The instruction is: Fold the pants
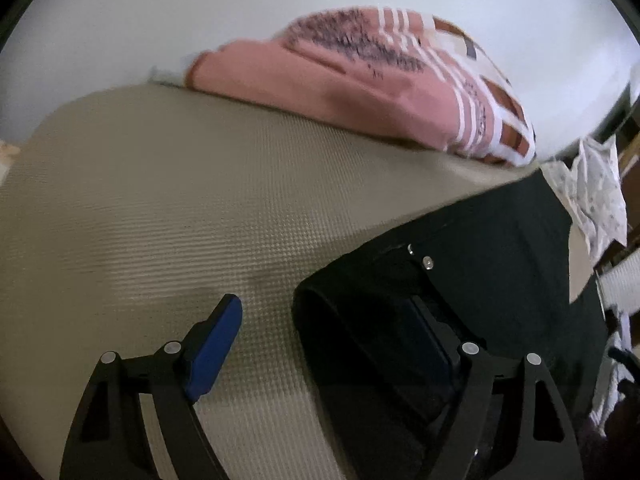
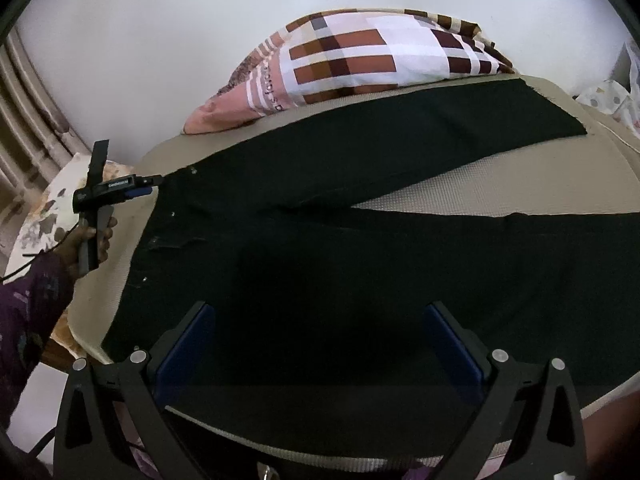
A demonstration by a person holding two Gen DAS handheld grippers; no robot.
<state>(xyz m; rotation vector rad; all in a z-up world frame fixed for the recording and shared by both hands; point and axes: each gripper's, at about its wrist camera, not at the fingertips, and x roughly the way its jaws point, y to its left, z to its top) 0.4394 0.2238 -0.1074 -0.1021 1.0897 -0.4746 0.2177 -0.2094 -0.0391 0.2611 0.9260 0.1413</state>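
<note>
One pair of black pants [image 2: 360, 216] is seen spread flat on a beige textured mattress [image 2: 520, 184], with the waistband toward the left and two legs fanning out to the right, a wedge of mattress showing between them. In the right wrist view the right gripper [image 2: 320, 344] is held over the near leg, its jaws wide apart with dark fabric lying between and beneath them; whether the blue pads touch the cloth cannot be told.

The left gripper [image 1: 332, 336] is seen at the far waistband corner. In its own view the jaws are apart: one blue pad stands over bare mattress, while the other is hidden behind the rolled waistband edge (nothing is clamped). From the right wrist view that gripper [image 2: 154, 184] is seen held by a hand [image 2: 86, 240], its tip at the waistband.

The pants look plain and dark, with a few small rivets near the waist. One pink and checked pillow [image 2: 360, 64] lies beyond the far leg, against a white wall [image 2: 160, 40].
</note>
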